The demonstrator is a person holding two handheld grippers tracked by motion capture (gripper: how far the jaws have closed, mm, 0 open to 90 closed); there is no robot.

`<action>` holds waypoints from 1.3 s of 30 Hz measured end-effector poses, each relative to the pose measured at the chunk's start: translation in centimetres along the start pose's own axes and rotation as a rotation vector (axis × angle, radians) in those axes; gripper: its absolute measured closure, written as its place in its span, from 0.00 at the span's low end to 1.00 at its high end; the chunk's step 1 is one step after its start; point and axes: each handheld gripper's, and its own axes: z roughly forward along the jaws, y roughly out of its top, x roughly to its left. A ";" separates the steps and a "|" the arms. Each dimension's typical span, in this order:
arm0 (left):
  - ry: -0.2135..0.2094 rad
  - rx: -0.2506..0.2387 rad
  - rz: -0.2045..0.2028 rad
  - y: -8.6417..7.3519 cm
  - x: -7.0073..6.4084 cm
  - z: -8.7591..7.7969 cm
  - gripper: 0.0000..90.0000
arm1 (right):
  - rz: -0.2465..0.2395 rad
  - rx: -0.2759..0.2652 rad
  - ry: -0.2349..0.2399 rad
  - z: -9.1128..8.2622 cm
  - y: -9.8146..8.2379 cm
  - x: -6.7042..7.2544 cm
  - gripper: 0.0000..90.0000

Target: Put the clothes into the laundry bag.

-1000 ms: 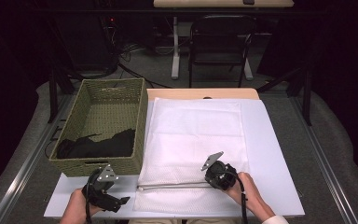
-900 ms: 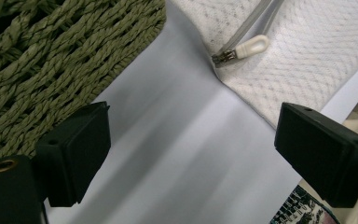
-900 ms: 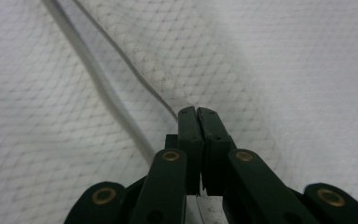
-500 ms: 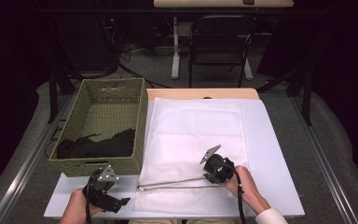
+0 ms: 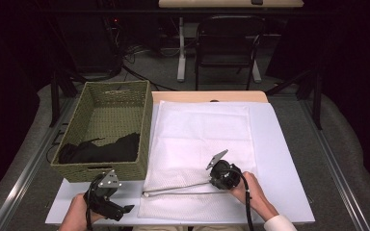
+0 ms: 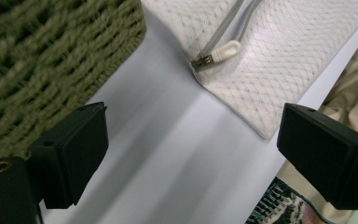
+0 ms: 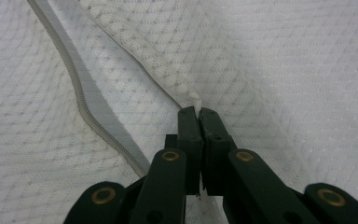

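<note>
While the right gripper (image 5: 211, 177) lies low over the white mesh laundry bag (image 5: 200, 139), its jaws are pressed together on a raised fold of the bag's mesh, just beside the open zipper (image 5: 176, 187). They have just closed again after a brief parting, and the right gripper view shows a small white peak of fabric pinched at the tips (image 7: 198, 112), with the grey zipper tape (image 7: 81, 100) running off to the upper left. Behind that tool, the right hand (image 5: 250, 190) comes in from the bottom edge of the high view, the forearm angled inward toward the bag's near part and a white sleeve cuff at the wrist.

Resting near the front left corner of the white table top (image 5: 279, 144), the left hand (image 5: 77, 214) holds the left gripper (image 5: 123, 210) level, pointing right toward the bag. Its jaws stand wide apart with nothing between them; through the gap the left gripper view shows bare table, the bag's near corner (image 6: 256, 84) and the zipper pull (image 6: 214, 55) lying on the mesh.

A green woven basket (image 5: 77, 130) stands just left of the bag, touching its edge, with dark cloth (image 5: 101, 150) bunched in its near end. The bag lies flat across the middle of the table, open along the zipper. No readable writing or label appears on any of these.
</note>
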 end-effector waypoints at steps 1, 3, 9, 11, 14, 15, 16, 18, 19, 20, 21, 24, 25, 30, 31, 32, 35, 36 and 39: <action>-0.007 -0.016 -0.002 0.3 -0.1 -0.2 0.10 | -0.005 -0.008 -0.005 -0.2 0.0 0.0 0.98; -0.008 -0.020 0.007 0.7 -0.3 -0.5 0.10 | 0.004 -0.031 0.001 -0.7 0.0 -0.2 0.98; -0.010 -0.023 0.026 1.5 -0.1 -1.7 0.09 | 0.019 -0.058 -0.006 -1.3 0.0 -0.2 0.98; -0.006 -0.023 0.032 1.8 0.0 -2.0 0.09 | 0.012 -0.066 -0.007 -1.4 0.0 -0.2 0.98; -0.015 -0.015 0.046 2.2 0.1 -2.5 0.09 | 0.020 -0.081 -0.011 -1.6 0.0 -0.2 0.98; -0.010 -0.010 0.050 2.4 0.1 -2.6 0.09 | 0.022 -0.082 -0.013 -1.6 0.0 -0.3 0.98; -0.010 -0.004 0.056 2.6 0.2 -2.9 0.08 | 0.024 -0.081 -0.014 -1.6 0.0 -0.3 0.98; -0.005 0.003 0.067 2.9 0.5 -3.3 0.07 | 0.027 -0.086 -0.015 -1.7 0.0 -0.3 0.98; -0.007 0.006 0.064 3.0 0.7 -3.4 0.07 | 0.027 -0.087 -0.014 -1.8 0.0 -0.3 0.98; -0.003 0.008 0.070 3.1 1.0 -3.7 0.06 | 0.028 -0.087 -0.012 -1.8 0.0 -0.3 0.98; 0.011 0.009 0.065 3.3 1.2 -3.8 0.06 | 0.025 -0.083 -0.009 -1.8 0.0 -0.3 0.98; 0.026 -0.001 0.071 3.8 1.9 -4.8 0.06 | 0.022 -0.085 -0.007 -1.9 -0.1 -0.4 0.98; 0.029 -0.004 0.072 4.0 2.1 -5.1 0.05 | 0.027 -0.086 -0.007 -1.9 -0.1 -0.4 0.98; 0.067 0.006 0.085 4.9 3.3 -6.6 0.04 | 0.030 -0.092 -0.008 -2.0 -0.1 -0.5 0.98; 0.073 0.015 0.090 5.2 3.5 -6.8 0.03 | 0.038 -0.095 -0.006 -2.1 -0.1 -0.5 0.98; 0.072 0.023 0.094 5.4 3.7 -6.9 0.03 | 0.036 -0.095 -0.007 -2.1 -0.1 -0.5 0.98; 0.088 0.043 0.110 6.0 4.3 -7.3 0.03 | 0.028 -0.103 -0.012 -2.3 -0.1 -0.5 0.98; 0.093 0.047 0.114 6.2 4.5 -7.4 0.03 | 0.034 -0.105 -0.010 -2.3 -0.2 -0.5 0.98; 0.108 0.059 0.125 6.7 5.0 -7.8 0.03 | 0.030 -0.105 -0.013 -2.4 -0.2 -0.5 0.98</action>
